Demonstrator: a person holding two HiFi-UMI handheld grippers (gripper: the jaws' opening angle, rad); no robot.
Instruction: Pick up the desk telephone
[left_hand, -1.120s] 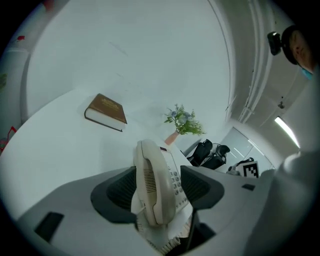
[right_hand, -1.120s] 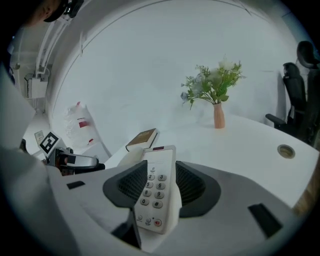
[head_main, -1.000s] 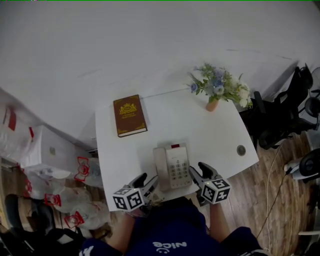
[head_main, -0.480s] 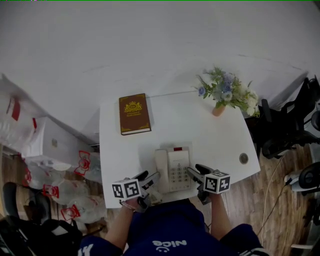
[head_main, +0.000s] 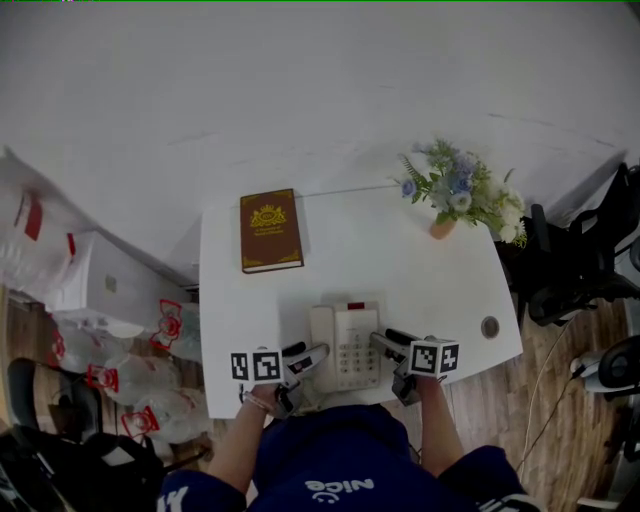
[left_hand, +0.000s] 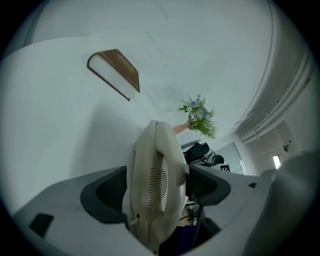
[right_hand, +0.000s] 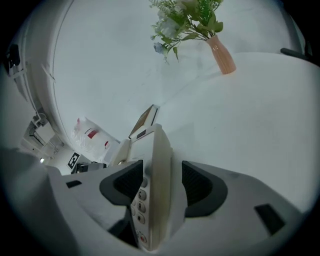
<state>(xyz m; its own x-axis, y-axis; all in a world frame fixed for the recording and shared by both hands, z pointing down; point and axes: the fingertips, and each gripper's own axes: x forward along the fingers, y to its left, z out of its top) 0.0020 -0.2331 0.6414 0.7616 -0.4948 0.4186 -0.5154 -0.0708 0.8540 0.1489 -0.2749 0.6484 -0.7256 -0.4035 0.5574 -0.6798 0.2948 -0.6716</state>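
A beige desk telephone (head_main: 345, 345) lies flat near the front edge of the white desk (head_main: 400, 260). My left gripper (head_main: 310, 358) is at its left side. The handset (left_hand: 156, 175) stands between the wide jaws of my left gripper (left_hand: 157, 187), with a gap on one side. My right gripper (head_main: 385, 342) is at the phone's right side. The keypad edge (right_hand: 157, 180) of the phone sits between the jaws of my right gripper (right_hand: 162, 187), and the pads are not pressing on it. Both pairs of jaws have just been opening.
A brown book (head_main: 271, 230) lies at the desk's back left. A vase of flowers (head_main: 460, 195) stands at the back right. A cable grommet (head_main: 489, 326) is near the right edge. Plastic bags (head_main: 150, 380) lie on the floor at left, and an office chair (head_main: 575, 270) stands at right.
Both grippers have sunk toward the desk beside the phone and rolled, so their marker cubes face up more squarely. Their jaws have spread wider around the phone.
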